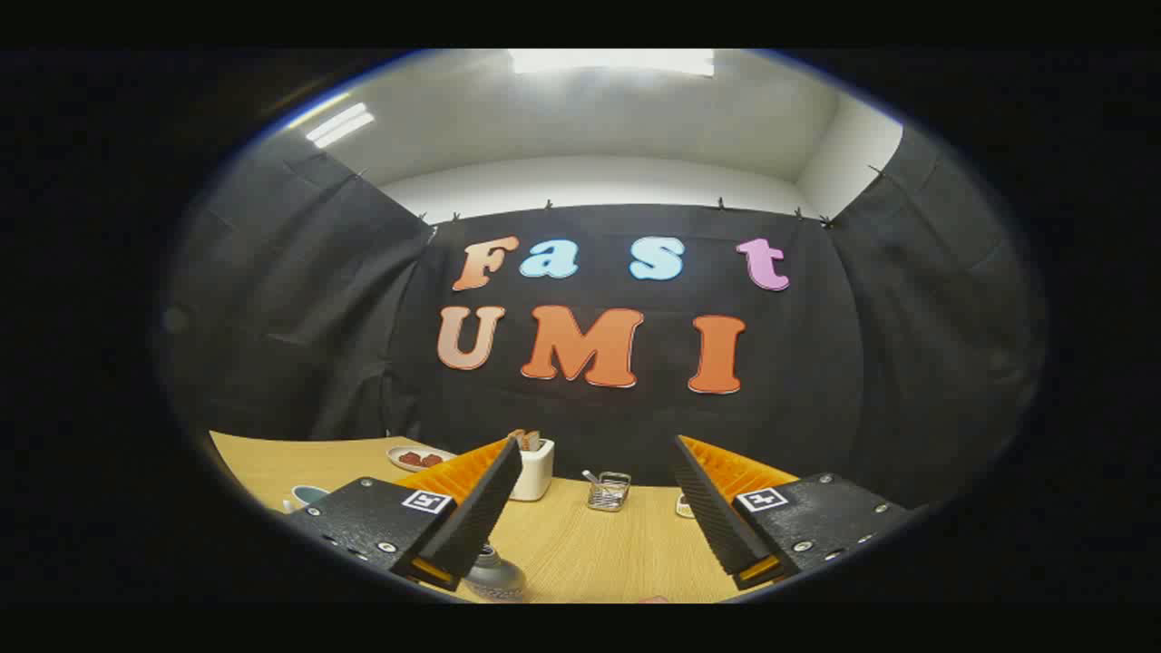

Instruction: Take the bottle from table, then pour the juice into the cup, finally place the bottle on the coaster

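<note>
bottle [494, 573] low on the wooden table [580, 544], tucked just beside and partly behind the left finger, only its grey cap and ribbed shoulder in view below the fingertip. lies down and to the left of the gripper [594, 458], not between the fingers. judging by the cap on top, stands upright, long axis vertical, mouth pointing up; lower body hidden, so no telling how full. fingers spread wide apart, gripping nothing, aimed level across the table toward the booth wall. likely calls for a drop and a shift left to bring the bottle into the gap, with the fingers closing across its sides, square to the upright axis. beyond the left finger, a white holder [532, 470] with something brown in it, a small plate [417, 457] with red pieces, and a teal cup [307, 495] near the table's left edge, apart from the bottle. between the fingers and farther off, a wire basket [609, 490]. coaster not made out for certain.
</note>
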Demonstrator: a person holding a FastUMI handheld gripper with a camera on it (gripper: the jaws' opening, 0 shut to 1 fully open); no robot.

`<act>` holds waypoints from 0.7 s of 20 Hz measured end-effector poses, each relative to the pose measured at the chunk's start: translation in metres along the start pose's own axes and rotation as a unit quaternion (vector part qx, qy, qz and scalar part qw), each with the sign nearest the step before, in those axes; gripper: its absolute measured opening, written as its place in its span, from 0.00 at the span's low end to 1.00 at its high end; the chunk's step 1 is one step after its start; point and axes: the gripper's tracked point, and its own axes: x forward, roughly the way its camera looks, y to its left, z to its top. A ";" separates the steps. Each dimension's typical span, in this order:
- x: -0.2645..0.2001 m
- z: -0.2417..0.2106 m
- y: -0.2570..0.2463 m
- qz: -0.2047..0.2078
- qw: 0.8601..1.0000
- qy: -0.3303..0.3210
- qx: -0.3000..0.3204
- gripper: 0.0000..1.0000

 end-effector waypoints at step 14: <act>0.000 -0.003 0.004 0.006 1.000 0.007 0.009 0.98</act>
